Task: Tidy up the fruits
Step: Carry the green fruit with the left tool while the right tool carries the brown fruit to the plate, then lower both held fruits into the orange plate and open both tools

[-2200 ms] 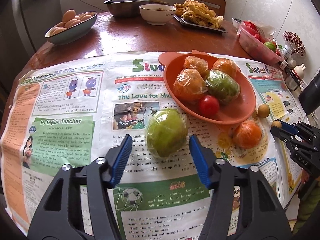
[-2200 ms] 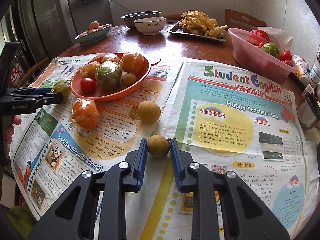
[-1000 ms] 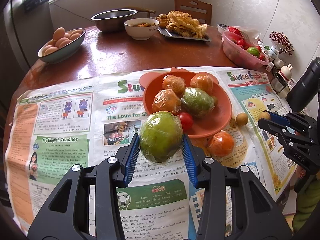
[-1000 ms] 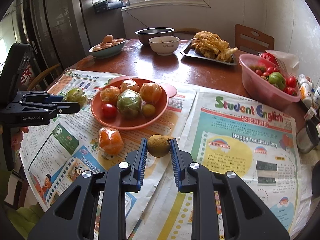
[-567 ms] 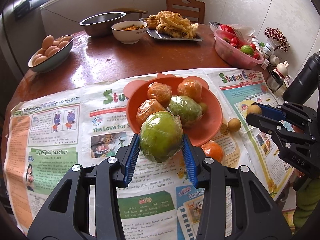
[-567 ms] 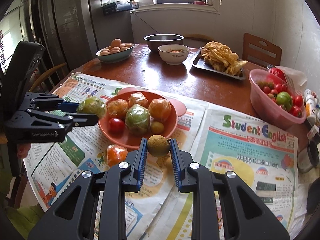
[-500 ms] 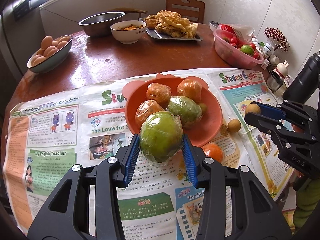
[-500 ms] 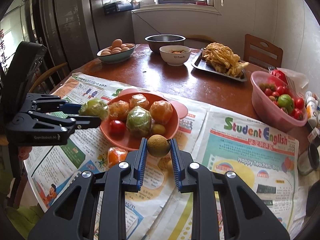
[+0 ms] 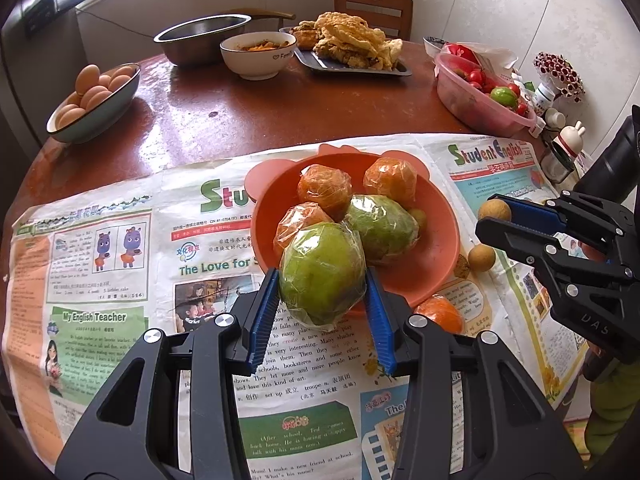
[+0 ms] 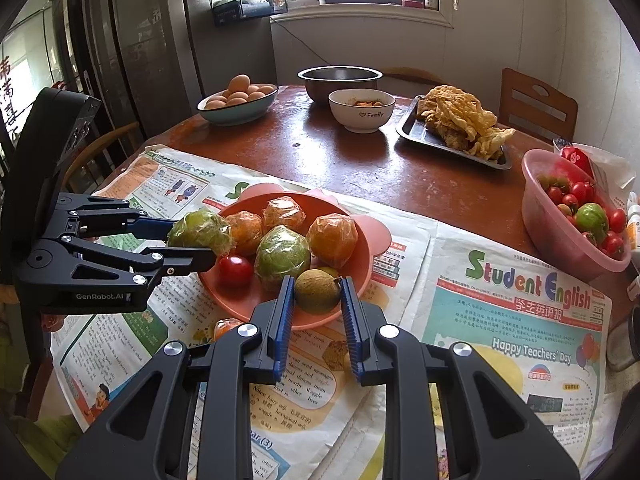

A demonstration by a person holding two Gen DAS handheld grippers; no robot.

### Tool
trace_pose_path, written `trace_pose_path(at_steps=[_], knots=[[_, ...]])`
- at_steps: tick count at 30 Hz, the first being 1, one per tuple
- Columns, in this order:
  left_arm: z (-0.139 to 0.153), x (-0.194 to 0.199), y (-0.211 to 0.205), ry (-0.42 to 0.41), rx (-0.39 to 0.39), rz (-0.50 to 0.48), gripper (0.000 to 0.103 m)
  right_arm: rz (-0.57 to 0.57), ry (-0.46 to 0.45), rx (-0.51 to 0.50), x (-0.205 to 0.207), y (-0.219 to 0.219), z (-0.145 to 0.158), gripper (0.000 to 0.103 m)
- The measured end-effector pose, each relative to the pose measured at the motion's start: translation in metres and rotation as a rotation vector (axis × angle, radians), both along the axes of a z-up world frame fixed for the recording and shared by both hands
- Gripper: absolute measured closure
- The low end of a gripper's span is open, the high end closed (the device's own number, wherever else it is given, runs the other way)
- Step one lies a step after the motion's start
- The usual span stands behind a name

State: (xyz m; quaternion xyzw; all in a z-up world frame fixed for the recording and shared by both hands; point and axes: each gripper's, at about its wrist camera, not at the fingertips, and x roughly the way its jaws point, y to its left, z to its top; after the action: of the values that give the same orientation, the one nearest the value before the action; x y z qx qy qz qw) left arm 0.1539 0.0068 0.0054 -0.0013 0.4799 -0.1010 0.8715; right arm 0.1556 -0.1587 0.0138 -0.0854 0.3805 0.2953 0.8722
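Here, nearest the lens: left claw (image 9: 323,280) clamped on a wrapped green fruit (image 9: 322,274), held above the near rim of the orange plate (image 9: 436,264). Right claw (image 10: 318,294) pinches a small brown fruit (image 10: 318,290), likewise held over the plate's near edge.

On the plate: three wrapped orange fruits, one wrapped green fruit (image 10: 282,256), a cherry tomato (image 10: 235,270), and something small and greenish tucked behind the brown fruit, too hidden to name.

Loose on the newspaper (image 9: 120,280) beside the plate: one wrapped orange (image 9: 440,314) and one more small brown fruit (image 9: 481,257).

Farther off on the table (image 9: 240,112): egg bowl (image 9: 94,102), steel bowl, white bowl, tray of fried food, pink tub of tomatoes (image 9: 480,98).

Judgement for the step: both loads go into the plate. Free floor lies along the near and right side, so lower each fruit there before letting go; a drop onto the pile would likely roll off. Place one claw at a time to keep them from colliding.
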Motion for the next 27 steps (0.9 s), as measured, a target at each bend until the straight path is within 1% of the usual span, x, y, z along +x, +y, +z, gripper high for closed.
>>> trace_pose_path(at_steps=[27], knots=[[-0.008, 0.018, 0.010, -0.008, -0.023, -0.002, 0.069, 0.041, 0.070, -0.038, 0.012, 0.025, -0.031, 0.080]])
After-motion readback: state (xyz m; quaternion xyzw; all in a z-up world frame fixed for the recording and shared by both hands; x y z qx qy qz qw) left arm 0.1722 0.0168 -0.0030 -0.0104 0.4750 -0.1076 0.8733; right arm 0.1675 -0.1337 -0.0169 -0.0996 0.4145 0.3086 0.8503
